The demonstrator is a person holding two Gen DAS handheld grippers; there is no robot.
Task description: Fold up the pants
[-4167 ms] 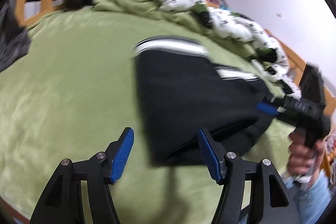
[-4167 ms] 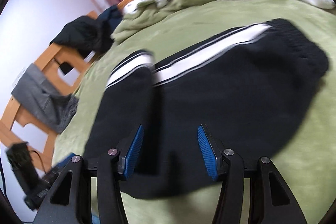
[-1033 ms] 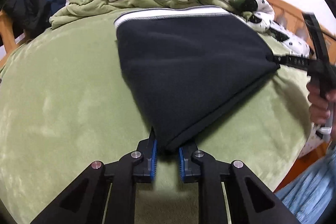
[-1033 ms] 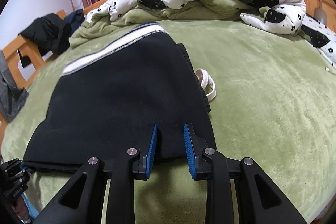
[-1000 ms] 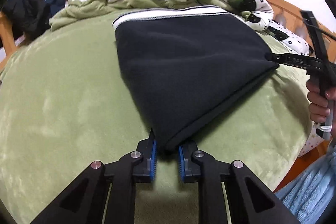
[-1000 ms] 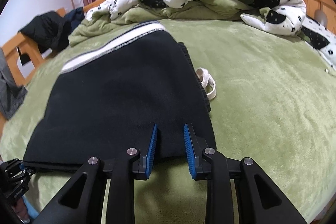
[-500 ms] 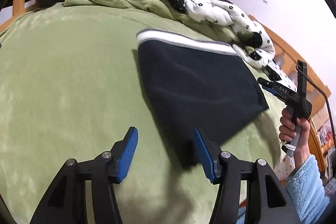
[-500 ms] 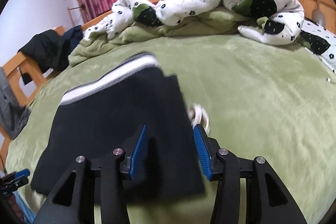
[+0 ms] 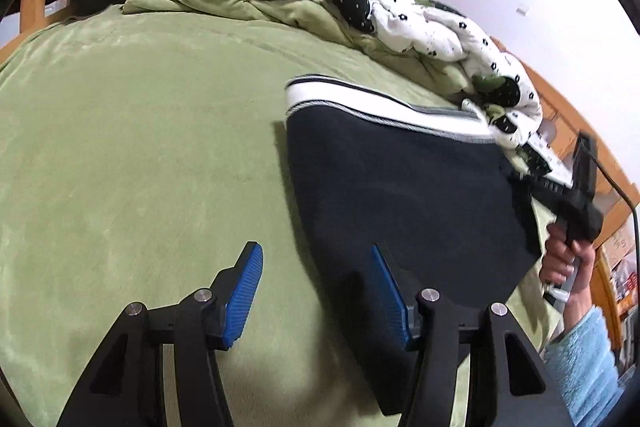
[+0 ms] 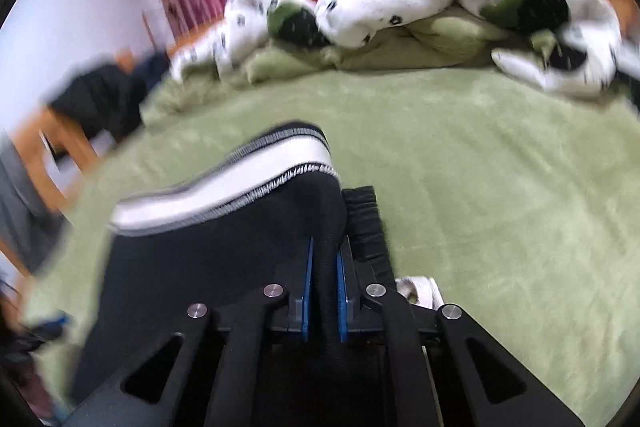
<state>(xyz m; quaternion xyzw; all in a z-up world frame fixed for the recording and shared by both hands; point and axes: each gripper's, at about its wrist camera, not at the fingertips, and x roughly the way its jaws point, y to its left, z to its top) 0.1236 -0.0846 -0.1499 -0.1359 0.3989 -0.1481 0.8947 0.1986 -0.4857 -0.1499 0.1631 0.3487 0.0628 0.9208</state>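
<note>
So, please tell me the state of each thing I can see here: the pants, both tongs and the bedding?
Pants: folded, flat on the green sheet.
Left tongs: open, empty.
Right tongs: shut on the pants' edge.
Quilt: crumpled at the far side of the bed.

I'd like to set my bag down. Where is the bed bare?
Bare green blanket lies left of the folded black pants, and right of them. The far edge is crowded with a heaped white flowered quilt.
</note>
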